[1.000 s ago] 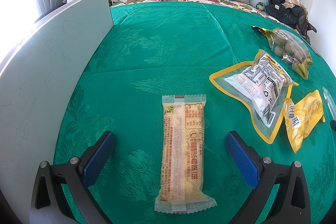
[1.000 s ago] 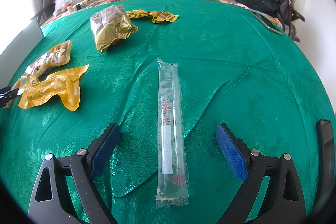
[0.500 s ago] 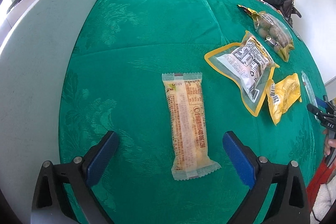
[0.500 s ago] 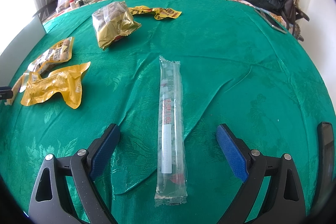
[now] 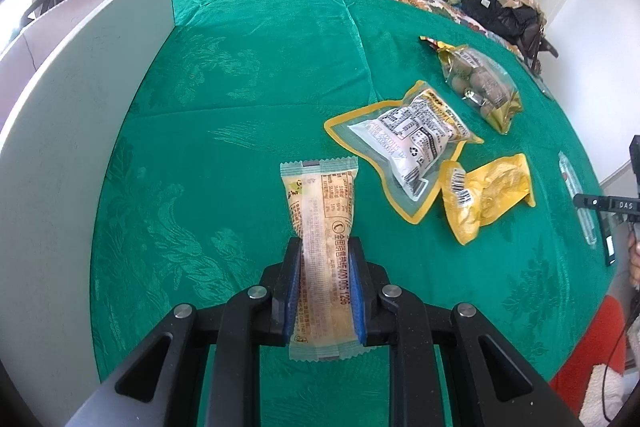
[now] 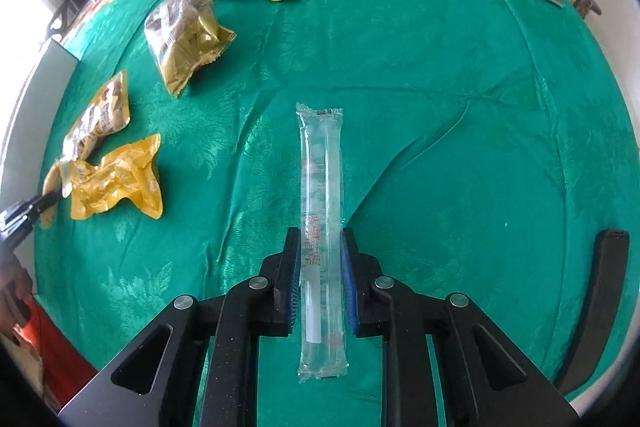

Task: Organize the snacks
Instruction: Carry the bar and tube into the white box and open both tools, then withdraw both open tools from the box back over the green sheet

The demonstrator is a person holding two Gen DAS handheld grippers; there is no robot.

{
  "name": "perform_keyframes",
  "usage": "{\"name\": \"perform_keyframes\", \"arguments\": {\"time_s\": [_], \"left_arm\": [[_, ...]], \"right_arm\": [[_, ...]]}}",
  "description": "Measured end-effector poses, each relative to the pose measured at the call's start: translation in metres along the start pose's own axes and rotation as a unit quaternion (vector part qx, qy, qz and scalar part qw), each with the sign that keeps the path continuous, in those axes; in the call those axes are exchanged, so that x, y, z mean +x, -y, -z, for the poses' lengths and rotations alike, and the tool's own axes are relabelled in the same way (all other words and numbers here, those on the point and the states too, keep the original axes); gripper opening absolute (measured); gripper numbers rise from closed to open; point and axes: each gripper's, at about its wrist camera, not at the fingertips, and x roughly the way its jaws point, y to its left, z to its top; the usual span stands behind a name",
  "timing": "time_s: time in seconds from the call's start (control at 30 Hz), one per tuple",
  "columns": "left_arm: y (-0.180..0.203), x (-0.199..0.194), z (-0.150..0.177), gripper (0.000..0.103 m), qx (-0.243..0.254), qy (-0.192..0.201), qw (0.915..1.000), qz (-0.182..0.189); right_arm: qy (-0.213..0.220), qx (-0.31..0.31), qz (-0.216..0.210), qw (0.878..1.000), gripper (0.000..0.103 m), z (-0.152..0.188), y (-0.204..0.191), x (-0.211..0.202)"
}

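Gripping both snacks at once, one per hand.

Left wrist view: left gripper (image 5: 325,247) clamps the cake bar (image 5: 322,251) across its width, blue pads (image 5: 294,291) pressing the wrapper's long sides; jaws closing the last bit onto it. Bar's long axis runs straight out along the fingers, far end pointing away toward the pillows, near sealed end sticking back behind the pads. Grip sits on the bar's nearer half. Green cloth (image 5: 240,107) is below; whether the bar's far end touches it, cannot tell. A white board (image 5: 80,107) stands along the left edge. To the right, well apart from the bar: white pouch (image 5: 408,139), yellow pouch (image 5: 484,199) just beside it, nut bag (image 5: 480,87) farther back.

Right wrist view: right gripper (image 6: 320,243) is clenched on the clear tube pack (image 6: 322,219), pads squeezing both long sides. Same layout: long axis is in line with the fingers, most of the length reaching forward past the tips, short tail behind. The far end looks slightly lifted, not certain. Yellow pouch and other bags lie off to the left, clear of the grip.

Key relation: each pack is held near its rear end, so the long front overhang will likely droop or swing when carried. Which hand is nearer the board: the left.
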Motion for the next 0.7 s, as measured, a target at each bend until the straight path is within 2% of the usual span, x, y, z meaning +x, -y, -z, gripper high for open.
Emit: {"name": "perform_keyframes", "arguments": {"time_s": [0.1, 0.17, 0.27, 0.33, 0.43, 0.53, 0.6, 0.63, 0.7], "left_arm": [[-0.003, -0.025, 0.010, 0.021, -0.042, 0.024, 0.9976, 0.049], [-0.007, -0.049, 0.011, 0.021, -0.072, 0.047, 0.9928, 0.083], [-0.020, -0.099, 0.002, 0.021, -0.105, 0.097, 0.9824, 0.120], [-0.035, -0.140, -0.006, 0.021, -0.111, 0.135, 0.9773, 0.119], [-0.069, -0.195, -0.016, 0.021, -0.119, 0.174, 0.9741, 0.081], [-0.114, -0.231, -0.019, 0.021, -0.132, 0.187, 0.9734, -0.004], [-0.151, -0.245, -0.011, 0.021, -0.150, 0.182, 0.9699, -0.058], [-0.165, -0.248, -0.008, 0.024, -0.158, 0.177, 0.9674, -0.088], [-0.194, -0.247, 0.006, 0.049, -0.176, 0.155, 0.9609, -0.148]], "right_arm": [[0.004, 0.040, -0.050, 0.998, 0.019, 0.013, 0.001, -0.011], [0.006, 0.034, -0.078, 0.996, 0.019, 0.015, -0.020, -0.019], [0.014, -0.006, -0.127, 0.992, 0.020, 0.004, -0.083, -0.032], [0.020, -0.040, -0.172, 0.984, 0.020, -0.009, -0.150, -0.041], [0.025, -0.101, -0.240, 0.965, 0.020, -0.022, -0.255, -0.057], [0.010, -0.149, -0.306, 0.940, 0.020, -0.017, -0.361, -0.065], [-0.001, -0.169, -0.338, 0.926, 0.020, -0.010, -0.421, -0.063], [-0.004, -0.175, -0.351, 0.920, 0.021, -0.006, -0.446, -0.060], [-0.002, -0.188, -0.363, 0.913, 0.030, -0.001, -0.486, -0.054]]}}
